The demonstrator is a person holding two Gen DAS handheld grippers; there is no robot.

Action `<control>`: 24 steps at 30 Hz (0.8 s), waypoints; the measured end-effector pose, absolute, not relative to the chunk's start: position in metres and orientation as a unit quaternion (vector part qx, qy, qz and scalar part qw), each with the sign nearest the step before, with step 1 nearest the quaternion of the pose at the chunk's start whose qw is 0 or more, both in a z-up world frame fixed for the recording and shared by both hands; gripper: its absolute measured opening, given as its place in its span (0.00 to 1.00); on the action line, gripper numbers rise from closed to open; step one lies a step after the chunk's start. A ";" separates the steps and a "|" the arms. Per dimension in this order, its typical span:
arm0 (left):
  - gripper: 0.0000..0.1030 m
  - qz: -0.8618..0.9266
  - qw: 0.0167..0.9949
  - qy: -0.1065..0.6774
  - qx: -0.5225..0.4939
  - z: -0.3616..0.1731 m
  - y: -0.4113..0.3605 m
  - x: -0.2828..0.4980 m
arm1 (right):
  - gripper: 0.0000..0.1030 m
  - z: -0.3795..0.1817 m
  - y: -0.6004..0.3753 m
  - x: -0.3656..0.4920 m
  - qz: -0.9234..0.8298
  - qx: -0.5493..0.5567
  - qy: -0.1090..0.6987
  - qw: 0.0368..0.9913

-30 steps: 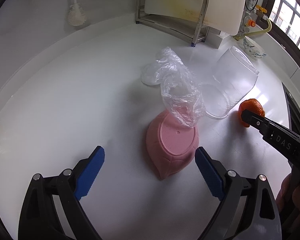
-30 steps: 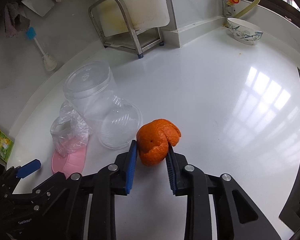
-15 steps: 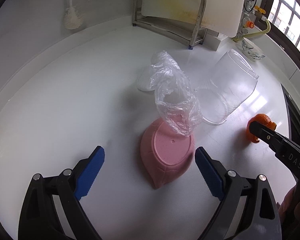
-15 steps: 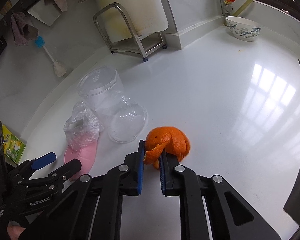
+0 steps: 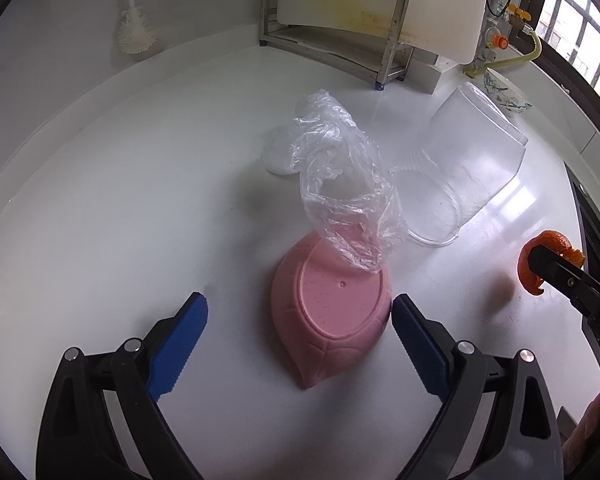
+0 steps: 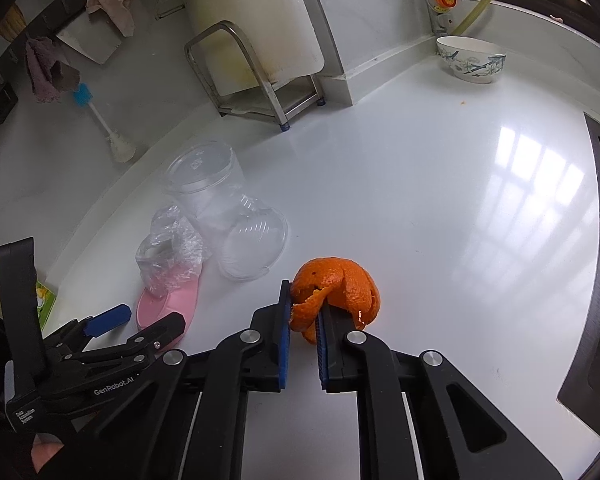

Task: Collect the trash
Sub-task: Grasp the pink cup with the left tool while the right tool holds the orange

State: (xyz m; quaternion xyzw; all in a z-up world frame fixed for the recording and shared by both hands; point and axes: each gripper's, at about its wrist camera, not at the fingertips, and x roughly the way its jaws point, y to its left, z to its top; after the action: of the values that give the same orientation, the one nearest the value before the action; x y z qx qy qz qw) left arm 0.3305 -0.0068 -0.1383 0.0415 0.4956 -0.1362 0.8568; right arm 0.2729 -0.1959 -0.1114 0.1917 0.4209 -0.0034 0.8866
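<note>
The right tool (image 6: 303, 316), its jaws having just closed, pinches the orange peel (image 6: 336, 292) just above the white table (image 6: 440, 216), while the left tool (image 5: 300, 332) gapes empty over the overturned pink dish (image 5: 332, 312), the peel well to its right.

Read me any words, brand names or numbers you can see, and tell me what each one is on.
"GenRobot.AI": on the left gripper, along its arm.
"Data Acquisition System": small, on that gripper's body.
Embossed mark on the clear tub's base: too blurred to read.
Green packet at the counter's edge: print unreadable.
</note>
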 end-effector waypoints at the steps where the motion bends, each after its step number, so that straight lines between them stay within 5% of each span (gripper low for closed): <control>1: 0.89 -0.135 0.858 0.493 0.047 -0.139 -0.008 0.330 | 0.10 -0.111 -0.196 0.273 -0.003 0.192 0.420 0.887; 4: 0.86 -0.138 0.862 0.483 0.068 -0.141 -0.015 0.328 | 0.10 -0.110 -0.195 0.272 -0.004 0.193 0.419 0.887; 6: 0.60 -0.154 0.866 0.470 0.074 -0.137 -0.018 0.323 | 0.10 -0.109 -0.195 0.272 -0.003 0.193 0.418 0.888; 24: 0.58 -0.168 0.866 0.469 0.042 -0.114 0.005 0.296 | 0.10 -0.104 -0.188 0.253 0.002 0.194 0.423 0.885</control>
State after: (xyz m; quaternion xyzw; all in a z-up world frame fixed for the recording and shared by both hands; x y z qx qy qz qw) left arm 0.2963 0.0050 -0.1140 0.0417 0.4689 -0.1677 0.8662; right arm 0.2530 -0.1877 -0.1040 0.1940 0.4228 0.0016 0.8852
